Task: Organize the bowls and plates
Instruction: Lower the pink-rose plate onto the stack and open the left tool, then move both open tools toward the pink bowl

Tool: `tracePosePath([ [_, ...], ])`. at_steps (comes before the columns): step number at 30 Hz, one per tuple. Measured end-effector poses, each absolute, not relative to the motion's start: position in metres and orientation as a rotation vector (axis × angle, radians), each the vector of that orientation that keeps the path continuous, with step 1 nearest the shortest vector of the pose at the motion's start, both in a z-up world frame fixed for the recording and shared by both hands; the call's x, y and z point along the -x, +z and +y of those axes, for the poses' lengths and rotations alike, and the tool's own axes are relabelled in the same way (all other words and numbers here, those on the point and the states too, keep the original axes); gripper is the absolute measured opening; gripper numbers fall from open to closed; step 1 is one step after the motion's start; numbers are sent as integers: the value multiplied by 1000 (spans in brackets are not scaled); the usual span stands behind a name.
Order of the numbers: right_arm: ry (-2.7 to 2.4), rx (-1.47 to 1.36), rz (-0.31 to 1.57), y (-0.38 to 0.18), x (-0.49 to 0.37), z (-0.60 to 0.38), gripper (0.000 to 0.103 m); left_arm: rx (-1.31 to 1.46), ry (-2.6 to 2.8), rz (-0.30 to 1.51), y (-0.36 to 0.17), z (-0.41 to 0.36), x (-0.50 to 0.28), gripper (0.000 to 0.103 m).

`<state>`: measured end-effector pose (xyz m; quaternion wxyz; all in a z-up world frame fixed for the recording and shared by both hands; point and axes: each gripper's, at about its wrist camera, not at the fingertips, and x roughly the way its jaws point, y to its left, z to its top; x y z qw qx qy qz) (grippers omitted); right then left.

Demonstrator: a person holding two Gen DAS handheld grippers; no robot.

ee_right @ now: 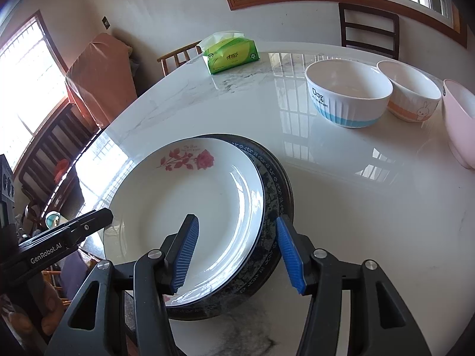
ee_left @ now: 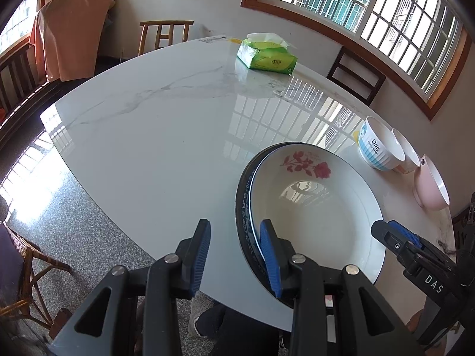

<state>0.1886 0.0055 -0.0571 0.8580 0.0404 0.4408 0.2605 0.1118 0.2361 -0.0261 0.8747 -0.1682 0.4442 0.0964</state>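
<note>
A white plate with a red rose (ee_left: pixel 314 207) (ee_right: pixel 190 201) lies stacked on a dark blue patterned plate (ee_left: pixel 245 222) (ee_right: pixel 274 184) near the front edge of the marble table (ee_left: pixel 148 148). My left gripper (ee_left: pixel 236 255) straddles the stack's left rim, one finger outside it and one over the white plate, with its pads clear of the plates. My right gripper (ee_right: pixel 237 253) straddles the right rim the same way, open. To the right stand three bowls: blue-striped (ee_right: pixel 350 98), orange-banded with a rabbit (ee_right: pixel 412 95), and pink (ee_right: pixel 460 124).
A green tissue pack (ee_left: pixel 267 56) (ee_right: pixel 231 55) lies at the table's far side. Wooden chairs (ee_left: pixel 164 34) (ee_right: pixel 368 29) stand around the table, under barred windows. A person's legs show below the near table edge.
</note>
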Motion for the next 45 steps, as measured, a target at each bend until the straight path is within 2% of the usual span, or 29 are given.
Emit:
tracePosePath([
  [10,435,-115,819,-55,-178,-43,55,245,237,882,-13,213,-104,35],
  [15,266,6,715,-56,-164,-83,64,189,223,866,-6,191,-103,35],
  [23,84,-49,692,-64,-165,-179,65,99,151,876,0,132,-111,35],
  [25,61,-90,680,-64,-163,-201,70,72,129,881,1,113,-115,35],
  [26,49,-106,676,-64,-163,-210,75,59,118,882,2,103,-118,35],
  [27,46,-126,674,-64,-162,-220,76,47,106,881,3,94,-120,35],
  [36,54,-254,656,-67,-148,-269,76,-78,1,871,12,3,-152,36],
  [45,46,-320,687,-72,-146,-306,76,28,-198,987,12,-57,-205,37],
])
